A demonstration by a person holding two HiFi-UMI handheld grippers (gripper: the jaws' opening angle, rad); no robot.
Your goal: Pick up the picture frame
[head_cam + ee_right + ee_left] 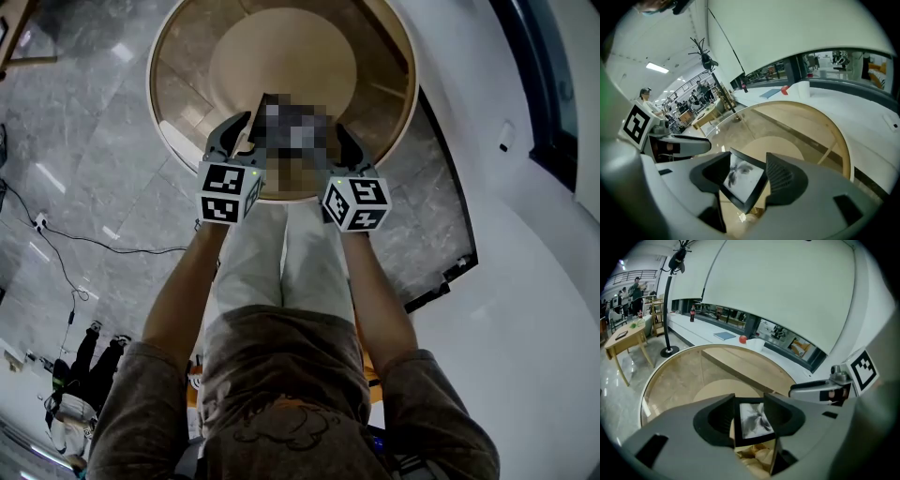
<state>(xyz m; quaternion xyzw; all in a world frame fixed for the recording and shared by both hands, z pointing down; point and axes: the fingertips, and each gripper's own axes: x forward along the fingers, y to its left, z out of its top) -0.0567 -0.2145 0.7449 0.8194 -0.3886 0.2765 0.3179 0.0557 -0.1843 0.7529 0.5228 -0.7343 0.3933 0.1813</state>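
Observation:
A black picture frame [271,106] with a grey-and-white print stands at the near edge of a round wooden table [187,75], partly under a mosaic patch in the head view. My left gripper [244,137] is at its left side and my right gripper [343,146] at its right side. In the left gripper view the frame [752,422] shows between the spread jaws of that gripper [749,401]. In the right gripper view the frame [743,183] sits tilted between the jaws of that gripper [749,159]. Both stand open, and I see no pad pressing on the frame.
A white curved counter [525,281] wraps round the table's right side. On its far stretch lie a red object [743,339], a blue book [724,335] and a bottle [692,313]. A lamp stand [669,351] and a wooden desk [623,341] stand on the grey floor to the left.

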